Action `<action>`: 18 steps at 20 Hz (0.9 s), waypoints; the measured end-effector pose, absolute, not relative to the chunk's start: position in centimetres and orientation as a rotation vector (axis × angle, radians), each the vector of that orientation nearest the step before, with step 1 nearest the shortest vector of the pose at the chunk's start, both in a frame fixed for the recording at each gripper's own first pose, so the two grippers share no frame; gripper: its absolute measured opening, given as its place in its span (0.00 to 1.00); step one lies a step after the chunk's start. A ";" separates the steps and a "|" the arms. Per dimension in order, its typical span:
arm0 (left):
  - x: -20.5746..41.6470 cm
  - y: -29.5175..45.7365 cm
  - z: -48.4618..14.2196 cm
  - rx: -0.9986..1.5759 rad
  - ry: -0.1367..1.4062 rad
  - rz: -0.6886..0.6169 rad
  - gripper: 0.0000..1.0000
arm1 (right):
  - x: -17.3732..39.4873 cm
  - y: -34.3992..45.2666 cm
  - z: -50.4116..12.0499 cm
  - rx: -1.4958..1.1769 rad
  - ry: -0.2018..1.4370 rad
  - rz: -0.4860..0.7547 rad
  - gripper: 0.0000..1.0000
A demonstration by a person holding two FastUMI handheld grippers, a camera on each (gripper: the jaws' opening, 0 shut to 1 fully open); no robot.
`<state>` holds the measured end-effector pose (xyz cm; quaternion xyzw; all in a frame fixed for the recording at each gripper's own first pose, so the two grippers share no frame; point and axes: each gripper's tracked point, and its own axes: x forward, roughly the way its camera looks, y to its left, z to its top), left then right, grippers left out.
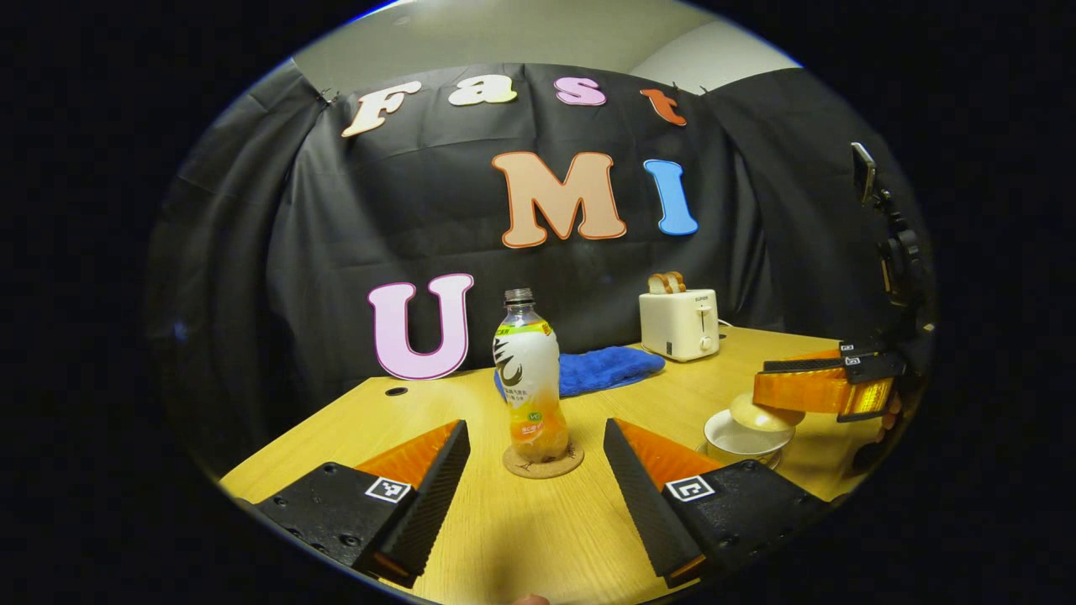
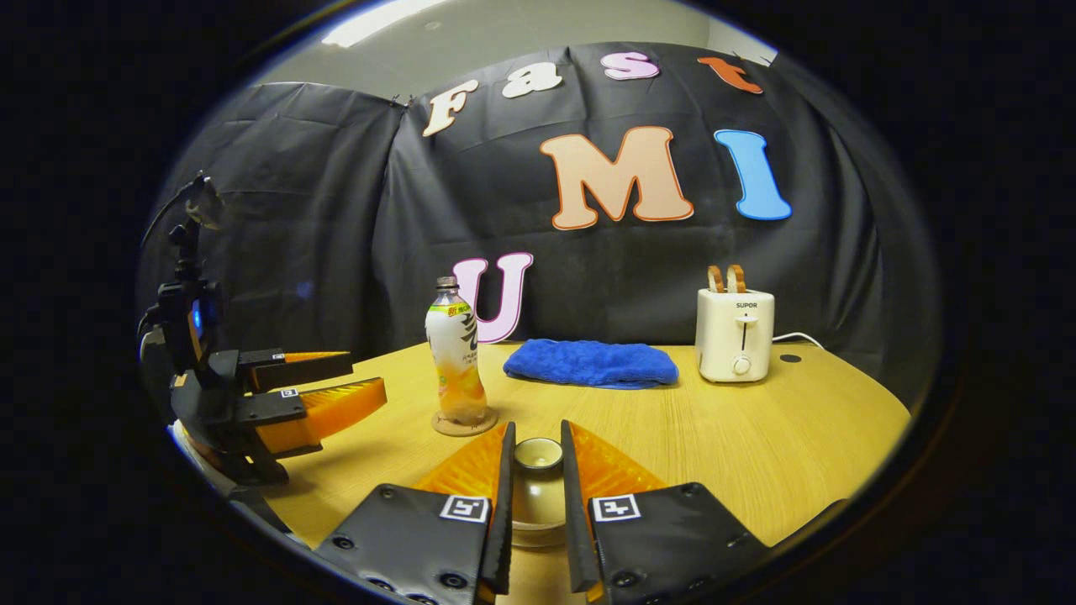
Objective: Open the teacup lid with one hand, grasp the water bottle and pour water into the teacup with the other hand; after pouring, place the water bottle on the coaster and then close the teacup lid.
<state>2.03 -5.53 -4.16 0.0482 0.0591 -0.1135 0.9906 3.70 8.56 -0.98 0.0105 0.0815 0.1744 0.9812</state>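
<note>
A water bottle point(image 1: 528, 378) with an orange-and-white label stands upright on a round cork coaster point(image 1: 544, 462) mid-table. My left gripper point(image 1: 535, 424) is open, its fingers spread to either side just short of the bottle, not touching it. The white teacup point(image 1: 744, 439) sits to the right. Its lid point(image 1: 765, 413) is tilted above the rim, held by my right gripper point(image 1: 761, 380). In the right gripper view, the right gripper point(image 2: 538, 427) is shut on the lid's knob point(image 2: 538, 454), hiding the cup below. Bottle point(image 2: 456, 361), coaster point(image 2: 464, 423) and open left gripper point(image 2: 368, 376) lie to the left.
A folded blue cloth point(image 2: 591, 363) lies at the back of the wooden table point(image 2: 756, 437). A white toaster point(image 2: 735, 336) with bread slices in it stands at the back right, its cord trailing off. The table's front edge is close beneath both grippers.
</note>
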 end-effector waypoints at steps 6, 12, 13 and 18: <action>1.5 -5.3 -4.2 0.081 0.106 -0.228 0.94 | 4.4 9.5 -2.3 -0.002 0.193 0.347 0.30; 1.5 -5.3 -4.9 0.056 0.117 -0.233 0.94 | 4.7 9.6 -3.1 -0.005 0.209 0.335 0.28; 1.6 -5.5 -5.0 0.052 0.119 -0.234 0.94 | 4.7 9.5 -3.0 0.000 0.210 0.335 0.30; 1.5 -5.7 -5.5 0.030 0.129 -0.236 0.94 | 4.6 9.3 -3.2 0.004 0.217 0.326 0.32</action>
